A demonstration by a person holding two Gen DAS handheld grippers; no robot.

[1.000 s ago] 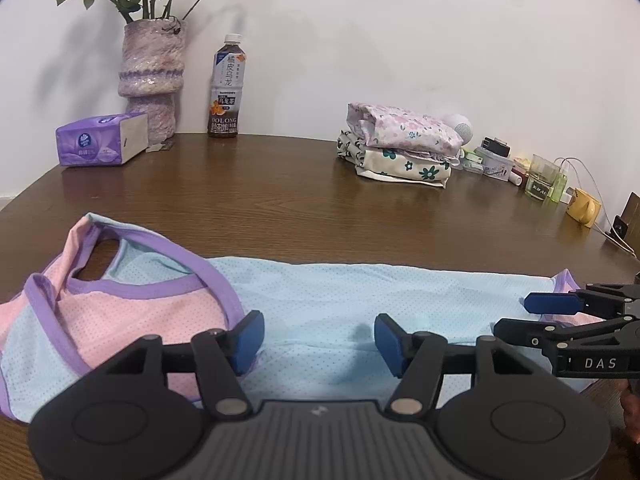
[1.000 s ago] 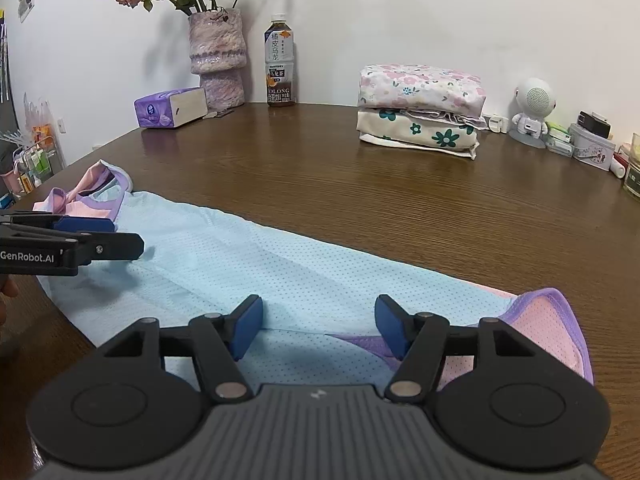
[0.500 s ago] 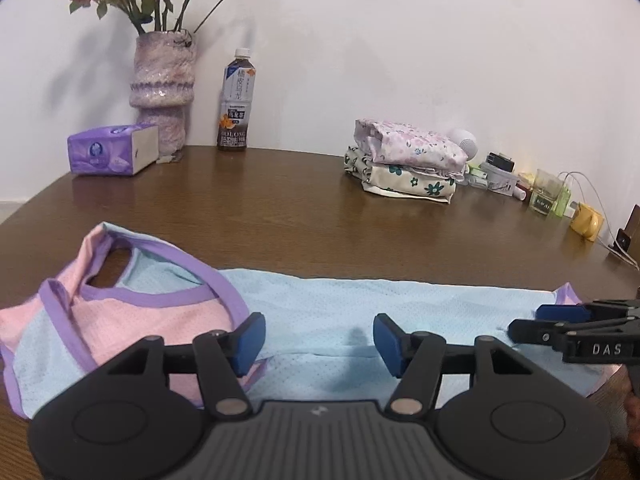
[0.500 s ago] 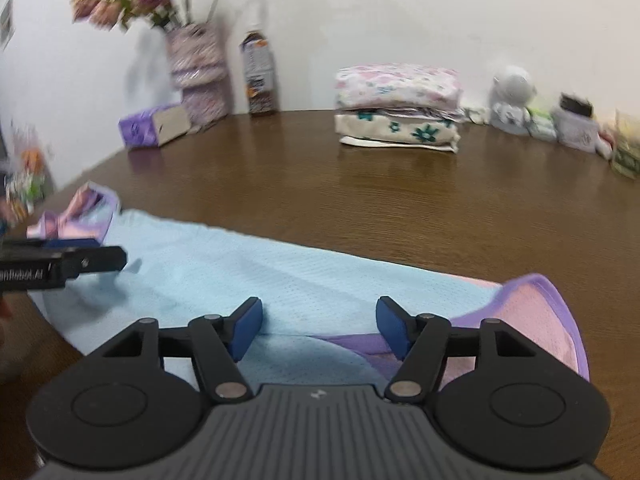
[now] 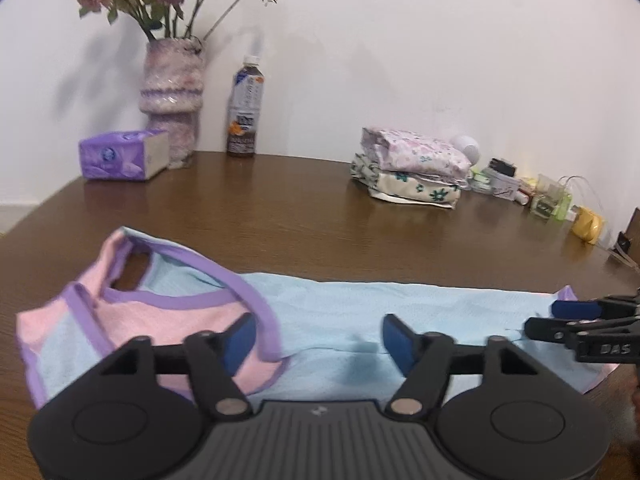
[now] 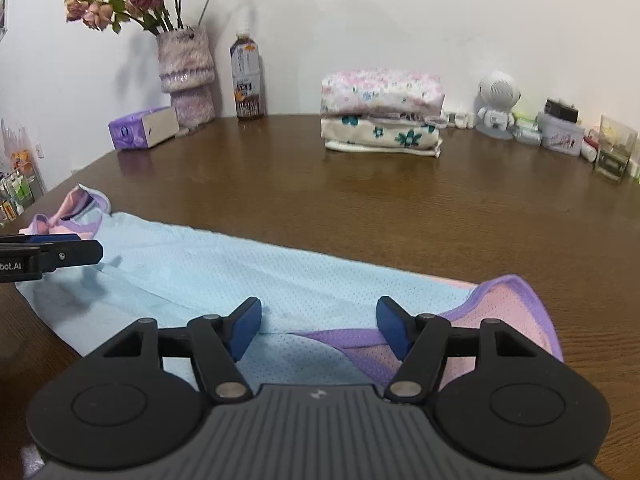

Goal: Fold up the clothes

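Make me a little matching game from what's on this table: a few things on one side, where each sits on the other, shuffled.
Things:
1. tissue box
2. tea bottle
3. folded clothes
4. white toy figure

Places:
A. right of the folded pile
B. stacked at the back, mid-table
C. left of the vase, far left
D. just right of the vase

Pairs: 1-C, 2-D, 3-B, 4-A
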